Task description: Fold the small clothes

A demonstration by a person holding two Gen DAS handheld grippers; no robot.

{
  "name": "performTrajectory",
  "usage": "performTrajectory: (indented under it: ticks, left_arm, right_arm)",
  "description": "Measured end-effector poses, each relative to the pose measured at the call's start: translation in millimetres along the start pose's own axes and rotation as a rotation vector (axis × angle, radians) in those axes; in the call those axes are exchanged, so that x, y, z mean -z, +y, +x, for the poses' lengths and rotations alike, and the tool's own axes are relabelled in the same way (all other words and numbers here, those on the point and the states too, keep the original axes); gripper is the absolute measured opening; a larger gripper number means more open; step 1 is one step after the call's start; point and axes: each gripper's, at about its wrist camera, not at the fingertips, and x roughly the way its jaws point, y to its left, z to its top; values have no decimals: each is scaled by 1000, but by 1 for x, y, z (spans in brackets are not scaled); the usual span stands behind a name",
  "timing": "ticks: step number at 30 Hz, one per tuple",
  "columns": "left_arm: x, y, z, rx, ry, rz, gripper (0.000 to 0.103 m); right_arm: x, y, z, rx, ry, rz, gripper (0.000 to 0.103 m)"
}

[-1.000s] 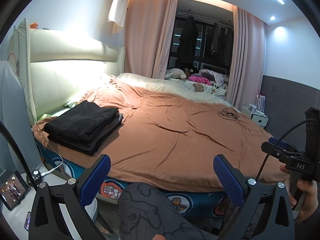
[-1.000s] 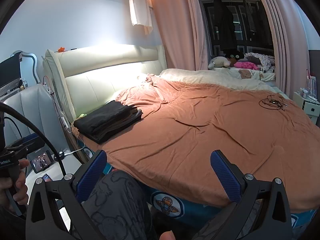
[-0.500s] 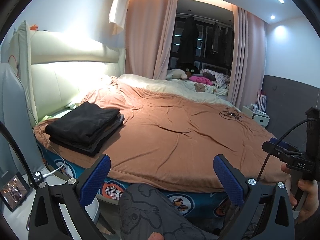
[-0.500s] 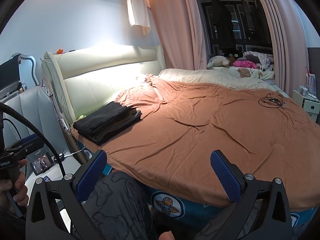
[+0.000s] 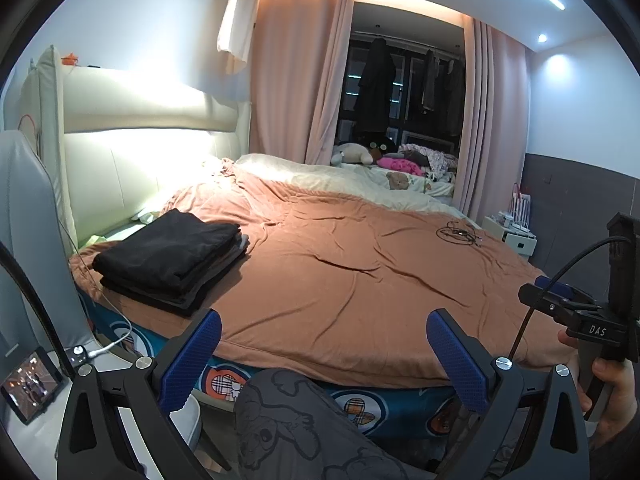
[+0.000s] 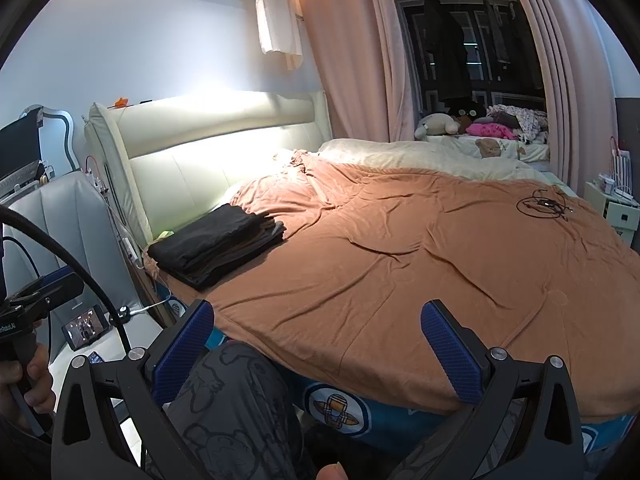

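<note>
Folded dark clothes (image 5: 172, 256) stacked on bed blanket (image 5: 360, 280); both tools spread, empty.

The phone screen (image 5: 30, 383) is too small to read; bedside-table clutter (image 6: 618, 188) blurs together.

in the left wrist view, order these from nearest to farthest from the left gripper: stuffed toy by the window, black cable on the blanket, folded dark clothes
1. Folded dark clothes, left near corner of the bed, just beyond the left gripper.
2. Black cable, right side, mid-bed.
3. Stuffed toy, far end by the window.

Lit bedroom, pink curtains (image 5: 288, 80)
</note>
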Motion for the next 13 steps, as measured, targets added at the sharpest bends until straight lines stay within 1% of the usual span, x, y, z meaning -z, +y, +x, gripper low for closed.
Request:
performTrajectory:
  ticks: [5,13]
  left_arm:
    - [1,-1,-6,-12,-9,6,103]
    - [2,2,-15,-5,-18,-1,103]
  right_arm:
    - [-1,-2,-2,-3,1,-2,103]
    - [-2,-3,-4,0,0,-8,103]
